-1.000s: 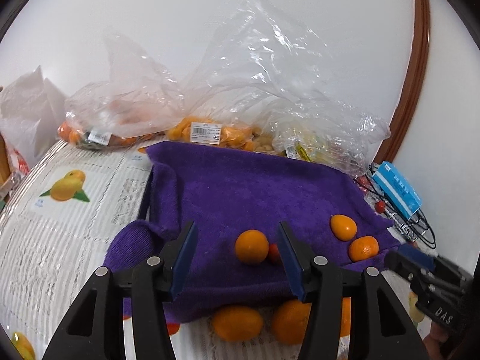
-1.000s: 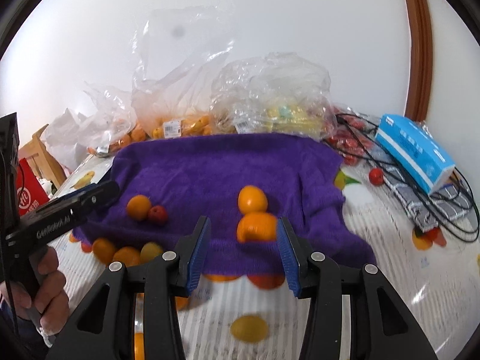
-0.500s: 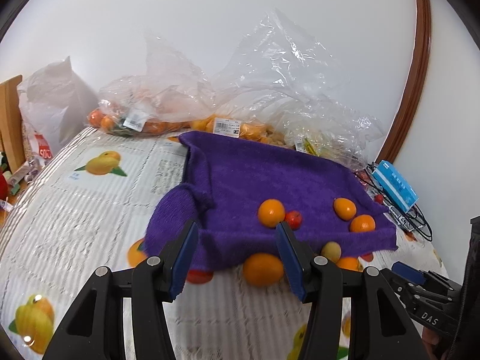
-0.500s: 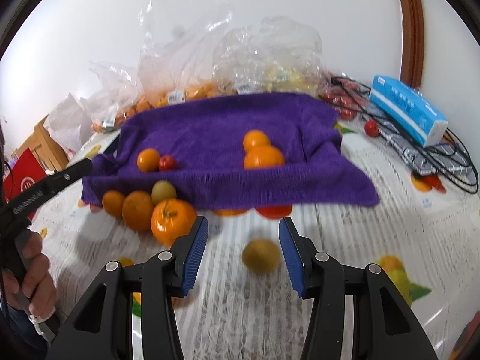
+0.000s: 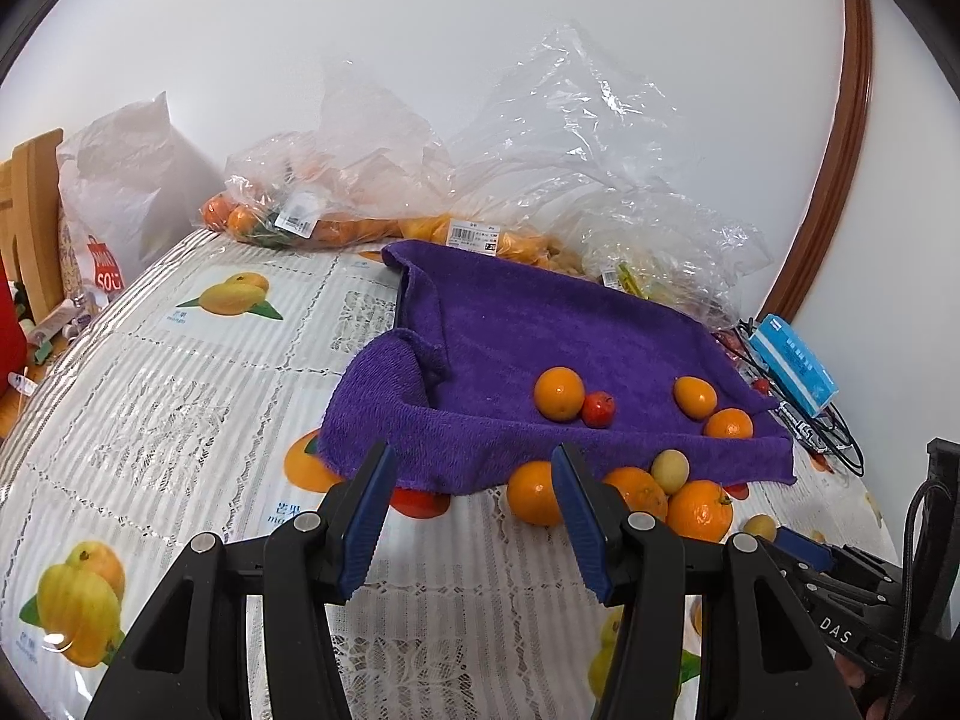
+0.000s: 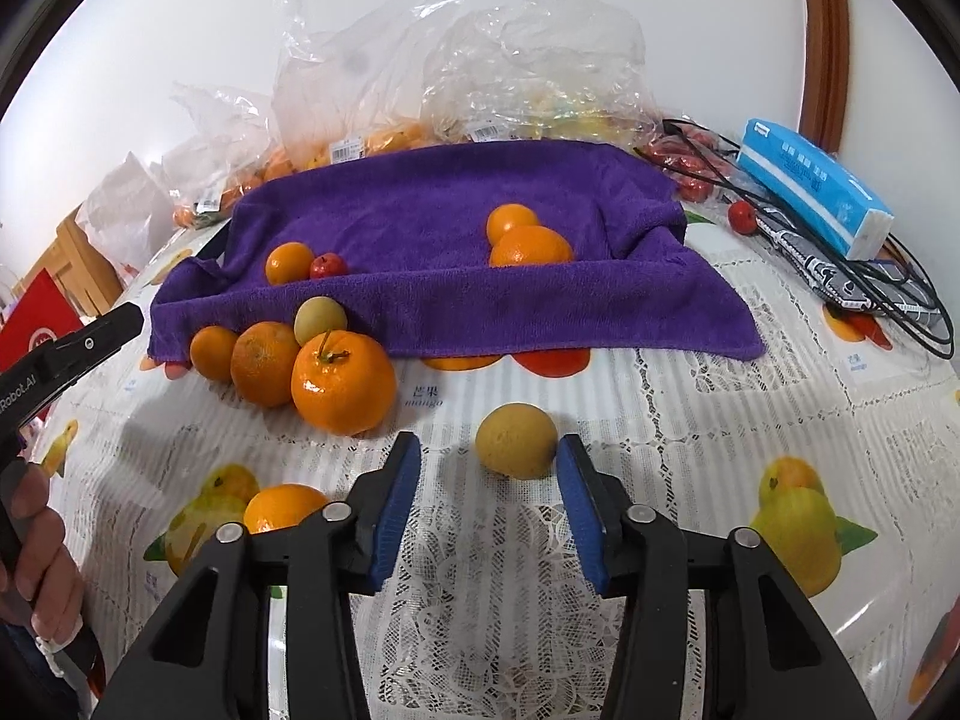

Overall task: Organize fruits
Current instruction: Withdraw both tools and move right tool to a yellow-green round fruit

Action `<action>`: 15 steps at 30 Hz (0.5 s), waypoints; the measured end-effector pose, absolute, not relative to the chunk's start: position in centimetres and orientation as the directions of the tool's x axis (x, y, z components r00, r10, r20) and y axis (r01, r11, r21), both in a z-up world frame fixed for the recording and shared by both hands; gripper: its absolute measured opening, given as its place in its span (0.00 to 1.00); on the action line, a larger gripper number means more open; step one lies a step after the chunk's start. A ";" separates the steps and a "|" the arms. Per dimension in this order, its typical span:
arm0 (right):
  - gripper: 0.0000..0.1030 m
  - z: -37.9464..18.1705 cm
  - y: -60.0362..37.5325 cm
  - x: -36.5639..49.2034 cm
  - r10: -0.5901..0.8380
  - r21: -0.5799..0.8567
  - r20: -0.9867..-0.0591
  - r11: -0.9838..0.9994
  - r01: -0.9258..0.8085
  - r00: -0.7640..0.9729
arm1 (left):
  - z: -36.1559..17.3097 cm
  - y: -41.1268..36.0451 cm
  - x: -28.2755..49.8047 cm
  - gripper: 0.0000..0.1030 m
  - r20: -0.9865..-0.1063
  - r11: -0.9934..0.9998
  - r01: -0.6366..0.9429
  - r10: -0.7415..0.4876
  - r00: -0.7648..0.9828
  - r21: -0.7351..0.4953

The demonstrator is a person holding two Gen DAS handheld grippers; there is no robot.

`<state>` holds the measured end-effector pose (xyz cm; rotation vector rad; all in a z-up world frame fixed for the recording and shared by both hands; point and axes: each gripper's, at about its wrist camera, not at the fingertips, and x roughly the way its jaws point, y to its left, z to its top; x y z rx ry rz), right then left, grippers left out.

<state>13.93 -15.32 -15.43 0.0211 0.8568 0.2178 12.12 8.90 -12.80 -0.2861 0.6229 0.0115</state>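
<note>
Left wrist view: the left gripper [image 5: 471,516] hung part-open and empty near the purple towel [image 5: 540,330]'s front edge.

Right wrist view: the right gripper [image 6: 487,495]'s jaws had just been narrowing around a yellow fruit [image 6: 516,439] on the tablecloth [image 6: 690,420], not yet pressing. It looked light, round and prone to rolling; best pinched across its middle.

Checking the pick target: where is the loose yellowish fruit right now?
In the right wrist view the yellowish fruit lies alone on the tablecloth, between the right gripper fingers, in front of the purple towel and right of the stemmed orange.
</note>
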 end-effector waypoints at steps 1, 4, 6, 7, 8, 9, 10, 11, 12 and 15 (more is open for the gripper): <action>0.32 -15.4 -15.3 13.9 0.202 0.109 -0.747 0.977 -0.184 0.633 | -12.8 8.9 12.1 0.50 -0.577 0.960 -0.096 -0.076 0.813 -0.262; 0.23 -15.6 -15.4 14.1 0.206 0.116 -0.751 0.977 -0.182 0.628 | -12.9 8.9 12.2 0.50 -0.581 0.960 -0.097 -0.076 0.810 -0.262; 0.21 -15.6 -15.4 14.1 0.213 0.124 -0.749 0.975 -0.184 0.628 | -12.9 8.8 12.2 0.50 -0.583 0.960 -0.095 -0.079 0.809 -0.262; 0.21 -15.6 -15.4 14.1 0.215 0.125 -0.748 0.975 -0.184 0.628 | -12.9 8.8 12.3 0.50 -0.583 0.961 -0.095 -0.079 0.808 -0.261; 0.21 -15.6 -15.4 14.1 0.215 0.126 -0.748 0.975 -0.184 0.628 | -12.9 8.8 12.3 0.50 -0.584 0.961 -0.095 -0.078 0.808 -0.259; 0.21 -15.6 -15.4 14.1 0.216 0.127 -0.749 0.975 -0.185 0.626 | -13.0 8.7 12.3 0.50 -0.585 0.962 -0.095 -0.077 0.807 -0.258; 0.21 -15.6 -15.4 14.1 0.218 0.128 -0.750 0.974 -0.186 0.625 | -13.0 8.7 12.3 0.50 -0.586 0.962 -0.095 -0.077 0.807 -0.257; 0.21 -15.6 -15.4 14.1 0.219 0.129 -0.750 0.974 -0.186 0.625 | -13.0 8.7 12.3 0.50 -0.587 0.962 -0.095 -0.077 0.806 -0.257; 0.21 -15.6 -15.4 14.2 0.222 0.133 -0.749 0.973 -0.186 0.624 | -13.0 8.7 12.3 0.50 -0.587 0.961 -0.096 -0.076 0.806 -0.258; 0.15 -15.6 -15.6 14.2 0.231 0.146 -0.747 0.972 -0.185 0.624 | -13.1 8.9 12.4 0.50 -0.591 0.960 -0.100 -0.077 0.803 -0.261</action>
